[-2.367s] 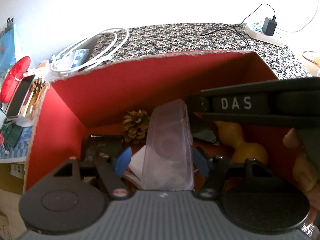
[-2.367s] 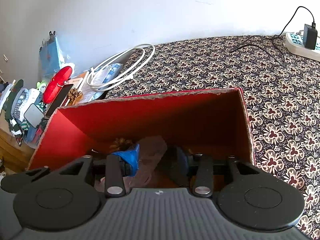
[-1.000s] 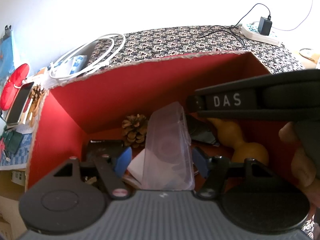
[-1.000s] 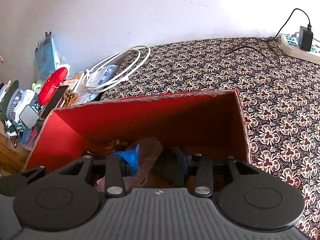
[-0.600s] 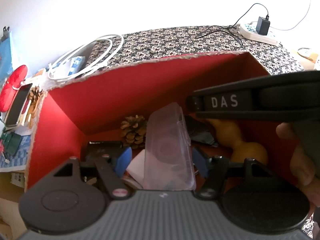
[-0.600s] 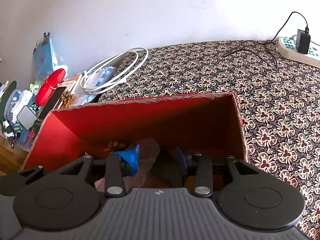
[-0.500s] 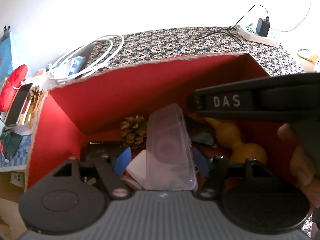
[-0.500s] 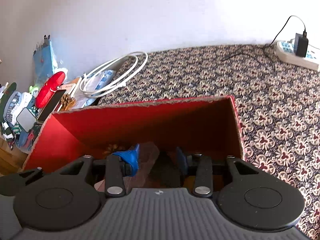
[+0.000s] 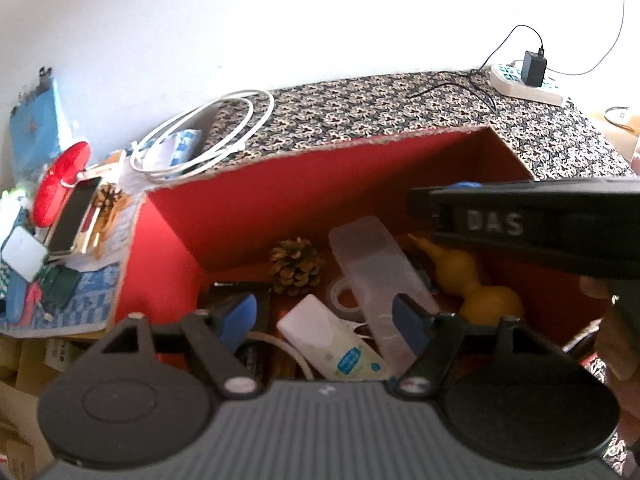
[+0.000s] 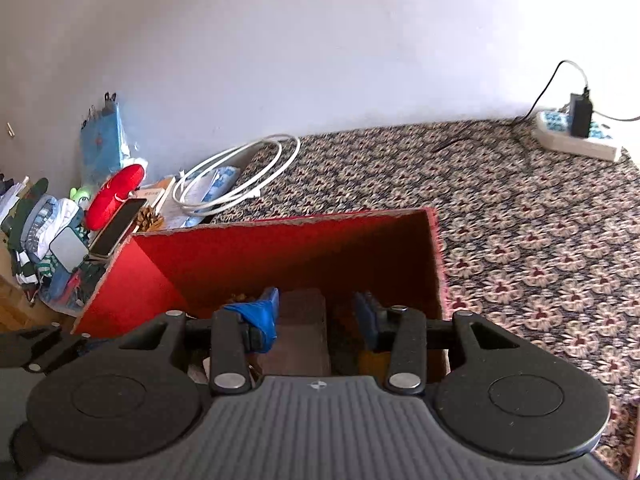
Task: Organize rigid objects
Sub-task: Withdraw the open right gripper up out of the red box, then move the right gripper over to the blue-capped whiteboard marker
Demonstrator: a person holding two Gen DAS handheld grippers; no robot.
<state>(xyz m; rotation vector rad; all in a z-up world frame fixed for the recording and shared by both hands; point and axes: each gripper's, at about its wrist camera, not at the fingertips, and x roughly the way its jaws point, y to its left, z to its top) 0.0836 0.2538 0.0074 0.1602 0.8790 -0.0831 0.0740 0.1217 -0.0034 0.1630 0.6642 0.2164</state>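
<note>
Both hand-held grippers hang over the red box (image 9: 320, 184), the left hand-held gripper (image 9: 324, 316) and right hand-held gripper (image 10: 316, 316) just opened, gripping nothing. A clear plastic case (image 9: 376, 268) lies inside, leaning between a pine cone (image 9: 296, 266) and yellow gourd (image 9: 472, 284); patterned cloth (image 10: 520, 220) beyond.

A lived-in room at home: a flower-patterned cloth (image 10: 520, 240) covers the surface against a plain white wall (image 10: 320, 60). A power strip (image 10: 576, 142) with a charger sits at its far right corner (cable trailing), and a coiled white cable (image 10: 240, 176), a phone (image 10: 116, 226) and household clutter crowd its left edge.
</note>
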